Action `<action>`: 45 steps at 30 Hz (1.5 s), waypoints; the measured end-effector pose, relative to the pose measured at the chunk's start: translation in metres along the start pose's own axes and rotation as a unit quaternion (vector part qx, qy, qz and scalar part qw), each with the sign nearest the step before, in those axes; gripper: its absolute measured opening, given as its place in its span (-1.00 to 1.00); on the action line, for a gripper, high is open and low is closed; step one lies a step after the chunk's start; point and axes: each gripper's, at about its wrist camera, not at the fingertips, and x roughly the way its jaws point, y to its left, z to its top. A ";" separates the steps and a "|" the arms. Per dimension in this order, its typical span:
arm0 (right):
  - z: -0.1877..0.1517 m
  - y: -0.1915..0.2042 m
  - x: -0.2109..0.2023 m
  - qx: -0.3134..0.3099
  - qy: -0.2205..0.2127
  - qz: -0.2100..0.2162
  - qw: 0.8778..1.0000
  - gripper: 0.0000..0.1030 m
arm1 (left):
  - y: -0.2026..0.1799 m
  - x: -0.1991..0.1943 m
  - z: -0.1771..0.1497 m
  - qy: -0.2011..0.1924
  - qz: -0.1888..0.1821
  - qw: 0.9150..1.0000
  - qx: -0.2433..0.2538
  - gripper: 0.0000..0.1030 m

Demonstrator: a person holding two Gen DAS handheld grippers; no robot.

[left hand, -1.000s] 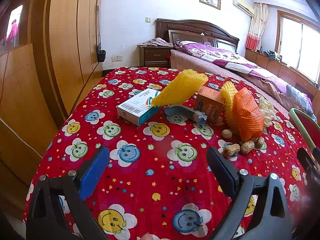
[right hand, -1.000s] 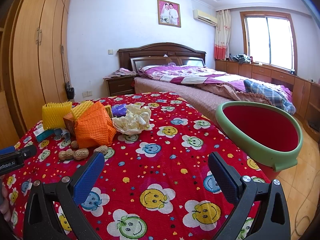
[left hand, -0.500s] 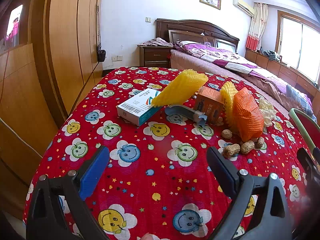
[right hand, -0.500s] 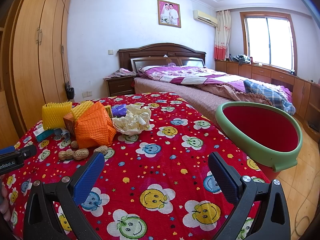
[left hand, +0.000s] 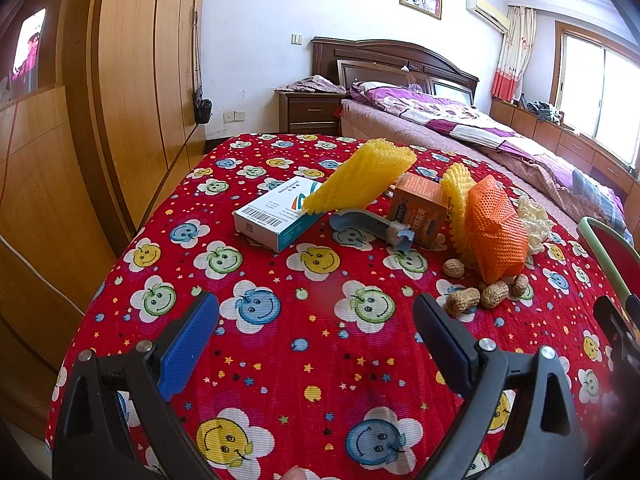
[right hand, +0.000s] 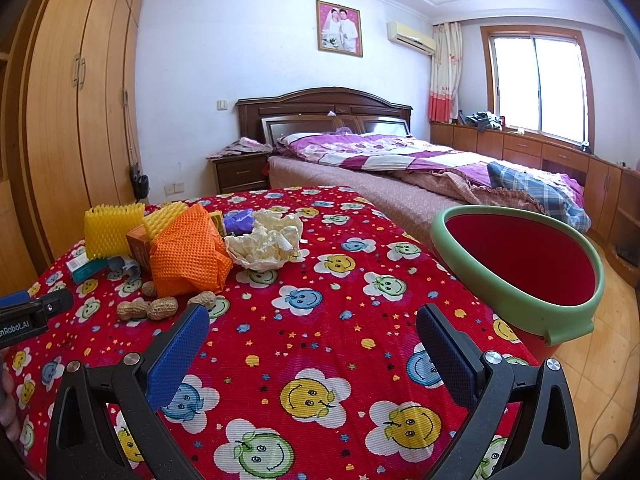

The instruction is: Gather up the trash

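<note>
Grippers both spread wide, empty: left gripper (left hand: pixel 316 320), right gripper (right hand: pixel 312 328). Trash pile at 10 o'clock in right view: orange net (right hand: pixel 188 254), crumpled paper (right hand: pixel 266 242), peanuts (right hand: pixel 148 309). Best start: pinch net by its edge, lift clear. Red bin (right hand: pixel 520 264) at 2 o'clock, looks empty.

orange foam net (right hand: pixel 188 256), peanuts (right hand: pixel 148 309), crumpled paper (right hand: pixel 266 243) clustered on tablecloth; red bin (right hand: pixel 520 268) empty beside.

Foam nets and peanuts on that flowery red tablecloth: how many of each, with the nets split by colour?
Yellow foam nets: 2
Orange foam net: 1
Peanuts: 4
Total: 7
</note>
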 end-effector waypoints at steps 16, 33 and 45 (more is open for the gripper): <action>0.001 -0.003 0.003 0.003 0.011 0.006 1.000 1.00 | 0.001 -0.001 0.000 0.004 0.000 1.000 -0.002 0.88; 0.048 -0.001 0.039 0.031 0.085 0.076 0.993 1.00 | 0.019 0.025 0.059 0.041 -0.012 0.999 0.031 0.86; 0.060 0.042 0.075 0.004 0.153 0.097 0.984 1.00 | 0.032 0.091 0.078 0.099 -0.016 0.991 0.092 0.74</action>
